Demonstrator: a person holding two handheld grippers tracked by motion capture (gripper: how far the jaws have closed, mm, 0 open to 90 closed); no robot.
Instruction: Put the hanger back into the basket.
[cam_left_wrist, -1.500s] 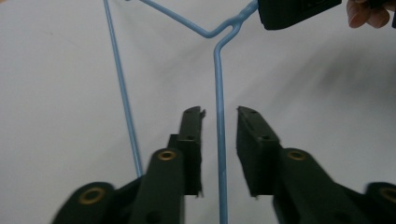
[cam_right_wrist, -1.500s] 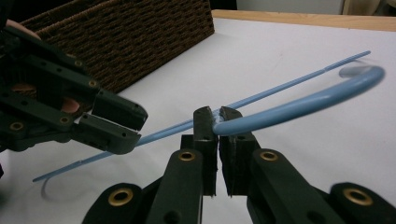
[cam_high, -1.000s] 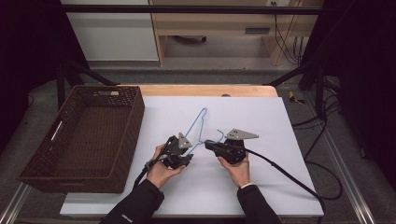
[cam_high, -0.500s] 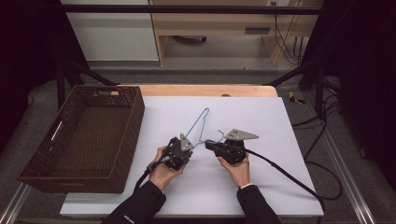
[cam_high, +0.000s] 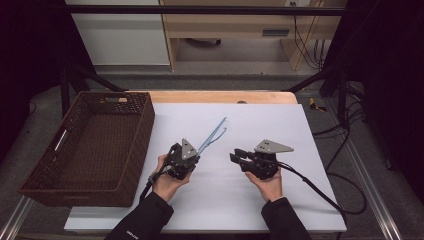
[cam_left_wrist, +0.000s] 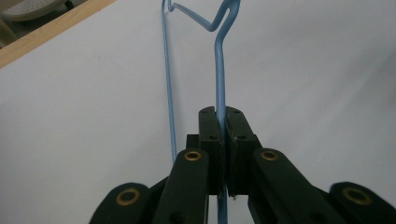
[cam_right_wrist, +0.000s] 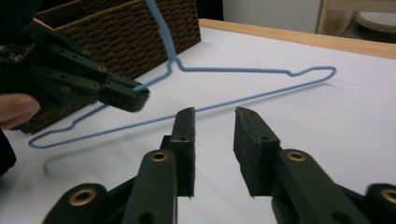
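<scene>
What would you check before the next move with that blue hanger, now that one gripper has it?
1. Left gripper clamped on the blue hanger: ok, wire pinched between its pads.
2. Right gripper free of the hanger: ok, its jaws have just been opening, nothing between them.
3. Hanger lifted off the white table: cannot tell; the high view suggests it tilts up.
4. Wicker basket ready to take it: ok, no contents seen inside.
5. Path from hanger to basket: ok, nothing in between.
6. Grip firm enough for carrying: cannot tell.
</scene>
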